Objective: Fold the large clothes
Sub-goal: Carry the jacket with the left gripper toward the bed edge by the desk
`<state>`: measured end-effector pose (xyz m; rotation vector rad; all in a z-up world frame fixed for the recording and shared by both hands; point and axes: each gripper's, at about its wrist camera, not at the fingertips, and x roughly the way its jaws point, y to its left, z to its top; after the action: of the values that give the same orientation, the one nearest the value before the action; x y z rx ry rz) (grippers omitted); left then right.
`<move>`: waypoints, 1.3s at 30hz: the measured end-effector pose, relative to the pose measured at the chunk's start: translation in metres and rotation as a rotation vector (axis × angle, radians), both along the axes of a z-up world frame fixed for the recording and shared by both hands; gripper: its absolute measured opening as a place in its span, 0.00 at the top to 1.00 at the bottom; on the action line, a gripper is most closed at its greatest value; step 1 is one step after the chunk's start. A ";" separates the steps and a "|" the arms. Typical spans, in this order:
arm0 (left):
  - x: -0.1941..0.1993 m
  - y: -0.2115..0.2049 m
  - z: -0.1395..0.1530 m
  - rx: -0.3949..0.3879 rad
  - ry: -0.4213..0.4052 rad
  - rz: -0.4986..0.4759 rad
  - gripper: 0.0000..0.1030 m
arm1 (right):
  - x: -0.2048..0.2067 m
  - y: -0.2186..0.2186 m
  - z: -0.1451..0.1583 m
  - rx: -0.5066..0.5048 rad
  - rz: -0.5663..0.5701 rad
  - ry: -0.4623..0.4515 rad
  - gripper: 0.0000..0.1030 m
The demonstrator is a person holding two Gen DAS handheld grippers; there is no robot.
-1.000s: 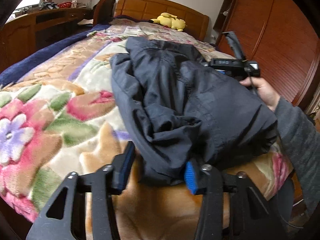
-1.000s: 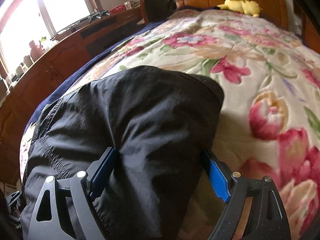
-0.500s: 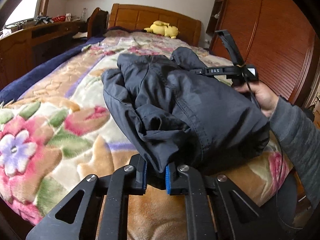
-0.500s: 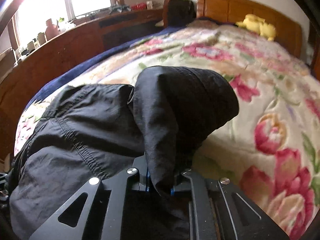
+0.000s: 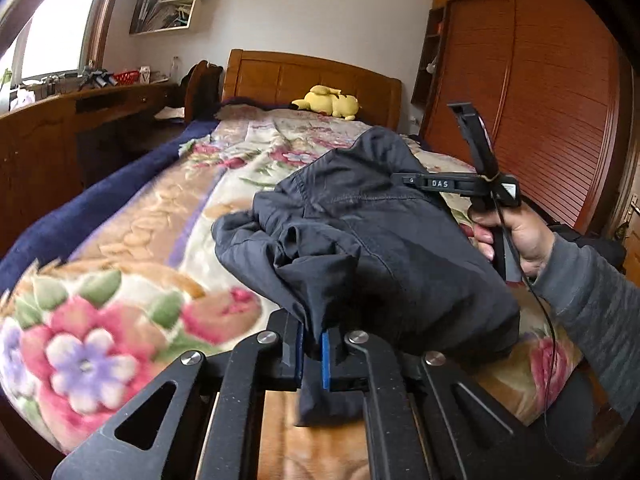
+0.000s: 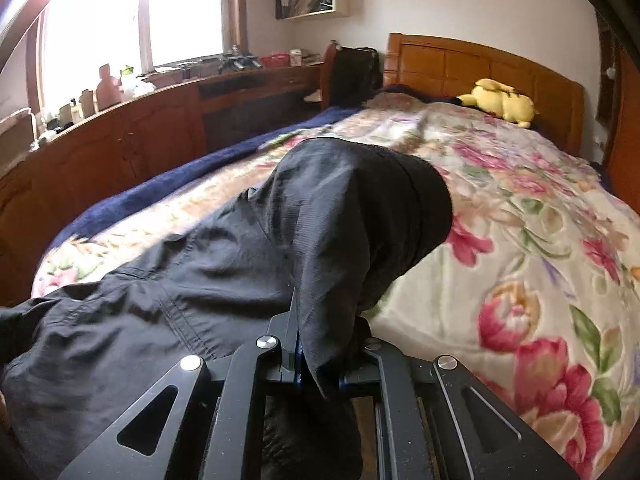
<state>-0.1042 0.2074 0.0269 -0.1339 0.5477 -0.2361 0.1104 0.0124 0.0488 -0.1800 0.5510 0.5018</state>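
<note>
A dark navy garment [image 5: 372,236] lies bunched on the floral bedspread [image 5: 132,264] near the foot of the bed. My left gripper [image 5: 312,354] is shut on a fold of its near edge, with cloth pinched between the blue pads. In the right wrist view the same garment [image 6: 224,280] is raised in a hump, and my right gripper [image 6: 318,362] is shut on a fold of it. The right gripper's body and the hand holding it show in the left wrist view [image 5: 472,184], at the garment's far right side.
A yellow plush toy [image 5: 326,106] lies by the wooden headboard [image 5: 312,80]. A long wooden dresser [image 6: 132,136] with bottles runs along the left under the window. A wooden wardrobe [image 5: 552,112] stands on the right. The blue blanket edge [image 5: 80,216] hangs on the bed's left.
Both grippers went from open around the garment to shut on folds of it. Both have since lifted, pulling the cloth up off the bedspread.
</note>
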 end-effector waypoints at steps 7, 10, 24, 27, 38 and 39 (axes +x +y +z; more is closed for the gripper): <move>0.005 0.007 -0.031 -0.024 0.141 -0.023 0.91 | 0.011 0.011 -0.012 -0.082 -0.014 0.055 0.89; 0.005 -0.004 -0.043 -0.033 0.191 -0.043 0.87 | 0.010 0.003 -0.017 -0.084 -0.020 0.065 0.89; 0.020 -0.009 -0.065 -0.092 0.289 0.004 0.67 | 0.009 0.005 -0.016 -0.088 -0.032 0.091 0.89; 0.023 -0.011 -0.069 -0.116 0.288 -0.007 0.67 | 0.010 0.004 -0.017 -0.089 -0.032 0.092 0.89; 0.012 -0.007 -0.057 -0.158 0.211 -0.047 0.89 | -0.004 0.000 -0.002 -0.041 -0.038 -0.005 0.89; 0.011 -0.005 -0.053 -0.162 0.197 -0.046 0.89 | -0.005 0.000 0.001 -0.037 -0.042 -0.016 0.89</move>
<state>-0.0929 0.2022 -0.0260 -0.3040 0.7278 -0.3141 0.1050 0.0119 0.0500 -0.2069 0.5479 0.4497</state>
